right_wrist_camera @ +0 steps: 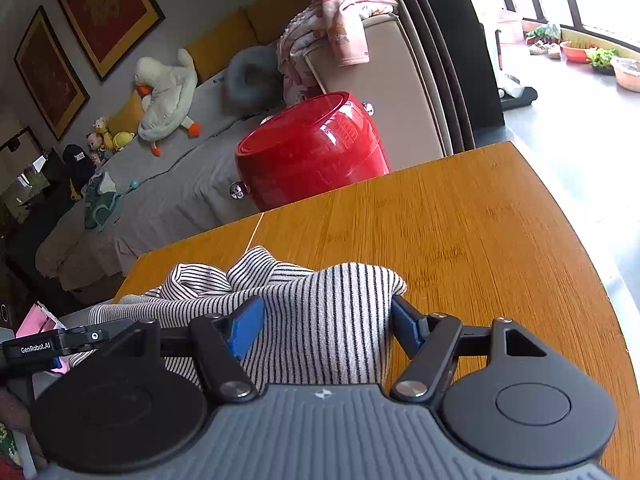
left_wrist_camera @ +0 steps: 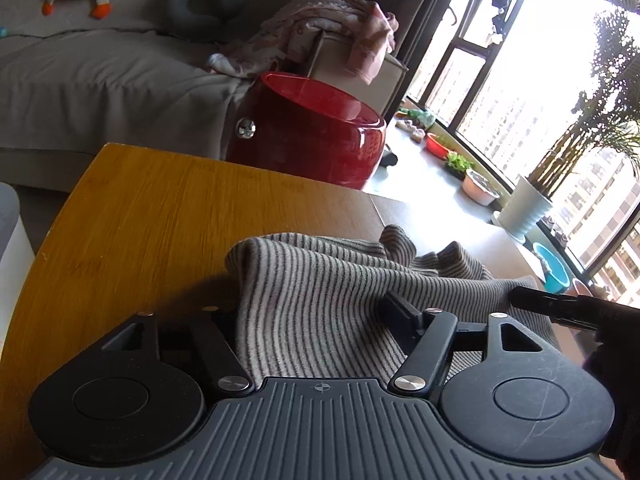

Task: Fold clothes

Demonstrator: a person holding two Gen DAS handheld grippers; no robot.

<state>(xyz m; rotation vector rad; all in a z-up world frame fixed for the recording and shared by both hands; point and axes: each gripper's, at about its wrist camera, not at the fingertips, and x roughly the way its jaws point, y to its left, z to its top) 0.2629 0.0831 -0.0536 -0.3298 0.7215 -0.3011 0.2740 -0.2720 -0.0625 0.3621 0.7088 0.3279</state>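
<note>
A grey-and-white striped garment (left_wrist_camera: pixel 320 280) lies rumpled on the wooden table (left_wrist_camera: pixel 160 220). In the left wrist view my left gripper (left_wrist_camera: pixel 312 306) straddles a raised fold of it. The black right finger (left_wrist_camera: pixel 396 308) rests against the cloth and the left finger is hidden under the fold. The jaws stand well apart. In the right wrist view the same striped garment (right_wrist_camera: pixel 320 312) fills the gap of my right gripper (right_wrist_camera: pixel 326 320). Its blue pads (right_wrist_camera: pixel 246 328) sit wide at either side of the cloth, not squeezing it.
A glossy red drum-shaped stool (right_wrist_camera: pixel 312 148) stands past the table's far edge (right_wrist_camera: pixel 400 176), against a grey sofa (left_wrist_camera: pixel 100 80) with plush toys. A pink blanket (left_wrist_camera: pixel 340 24) drapes over the sofa arm. Bare tabletop (right_wrist_camera: pixel 500 240) extends right of the garment. Potted plants (left_wrist_camera: pixel 524 208) line the window.
</note>
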